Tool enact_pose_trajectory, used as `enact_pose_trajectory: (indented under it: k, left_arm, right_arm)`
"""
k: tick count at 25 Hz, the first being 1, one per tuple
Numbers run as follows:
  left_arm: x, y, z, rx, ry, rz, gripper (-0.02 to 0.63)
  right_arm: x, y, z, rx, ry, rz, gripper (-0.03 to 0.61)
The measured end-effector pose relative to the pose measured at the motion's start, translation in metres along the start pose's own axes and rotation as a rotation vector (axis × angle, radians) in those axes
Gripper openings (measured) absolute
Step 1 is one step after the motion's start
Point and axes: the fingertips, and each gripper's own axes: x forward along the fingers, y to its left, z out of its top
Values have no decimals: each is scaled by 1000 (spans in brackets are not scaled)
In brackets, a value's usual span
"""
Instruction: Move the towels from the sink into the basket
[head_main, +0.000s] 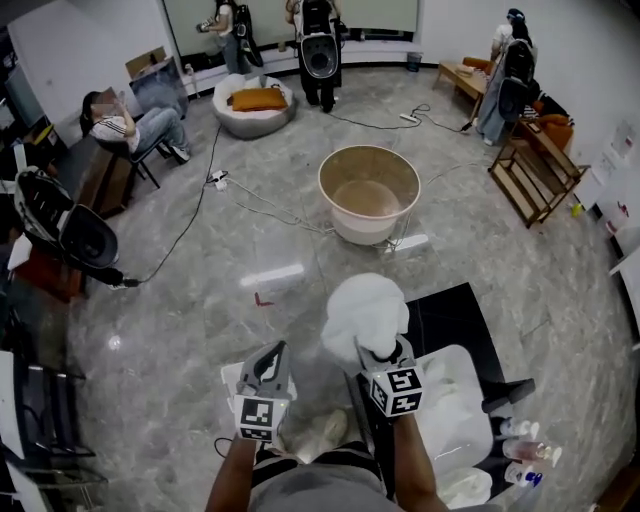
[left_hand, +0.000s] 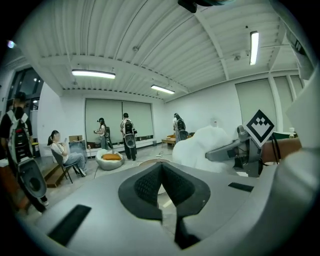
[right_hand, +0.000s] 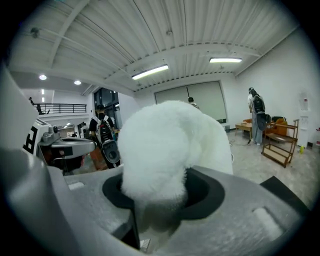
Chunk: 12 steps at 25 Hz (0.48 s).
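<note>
One white towel (head_main: 365, 315) hangs clear of the sink (head_main: 478, 372), bunched in the clamped fingers of the right gripper (head_main: 378, 350), apparently bound for the round basket (head_main: 368, 232) on the floor (head_main: 250, 240) ahead. The left gripper (head_main: 272, 352) hovers alongside, fingers together and empty.

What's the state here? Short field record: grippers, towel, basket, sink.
left gripper: jaws together, nothing between them
right gripper: closed on the white towel
white towel: held up in the air, between sink and basket
basket: on the floor ahead, no towel visible inside
sink: to the person's right; white inside, can't tell if more towels are left
</note>
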Motion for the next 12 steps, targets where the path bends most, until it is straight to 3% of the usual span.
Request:
enact_pose_trajectory:
  k: [5, 12]
  left_arm:
    - [-54, 42, -3, -6, -22, 61, 9]
    - [-127, 96, -21, -10, -37, 134, 9]
  right_arm:
    - [1, 68, 30, -55, -56, 55, 204]
    - [2, 173, 33, -86, -80, 148, 204]
